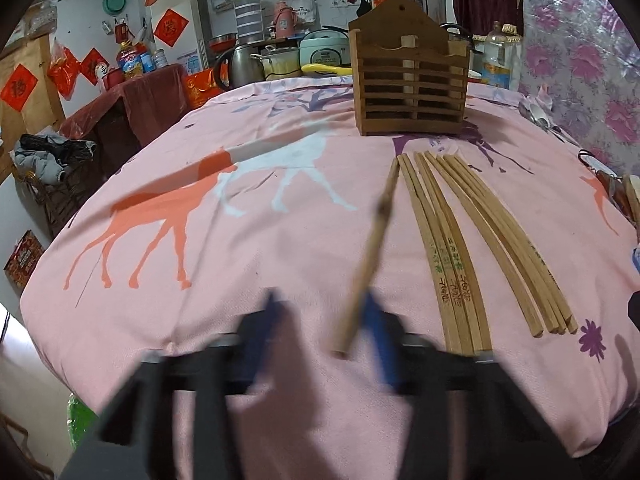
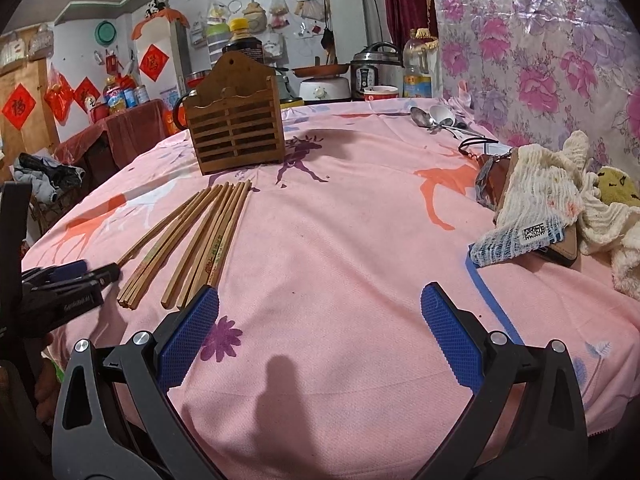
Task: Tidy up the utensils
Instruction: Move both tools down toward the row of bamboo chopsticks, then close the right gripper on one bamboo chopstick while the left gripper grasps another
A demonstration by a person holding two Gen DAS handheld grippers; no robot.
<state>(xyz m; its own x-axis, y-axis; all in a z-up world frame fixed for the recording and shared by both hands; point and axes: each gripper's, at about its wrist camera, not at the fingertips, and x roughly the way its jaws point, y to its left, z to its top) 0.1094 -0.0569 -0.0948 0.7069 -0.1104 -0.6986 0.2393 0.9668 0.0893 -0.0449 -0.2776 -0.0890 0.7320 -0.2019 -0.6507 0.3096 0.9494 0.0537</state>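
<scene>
**Chopsticks: one in hand, holder unfilled**

Item: one chopstick (image 1: 370, 256), blurred, lying against my left tongs' (image 1: 324, 320) right pad, tip toward the holder (image 1: 410, 80); whether it is clamped, I cannot tell. Remaining chopsticks (image 1: 476, 240): two loose groups flat on the desk (image 1: 280, 240), just before the holder. Nothing visibly stands in the holder, so most sorting is left. Spoons (image 2: 434, 118) lie far right. My right tongs (image 2: 320, 320): wide open, empty. Writing: green and red print on some sticks, unreadable.

Bamboo chopsticks (image 1: 460, 248) flat on cloth, slatted wood holder (image 1: 410, 84) upright behind
</scene>
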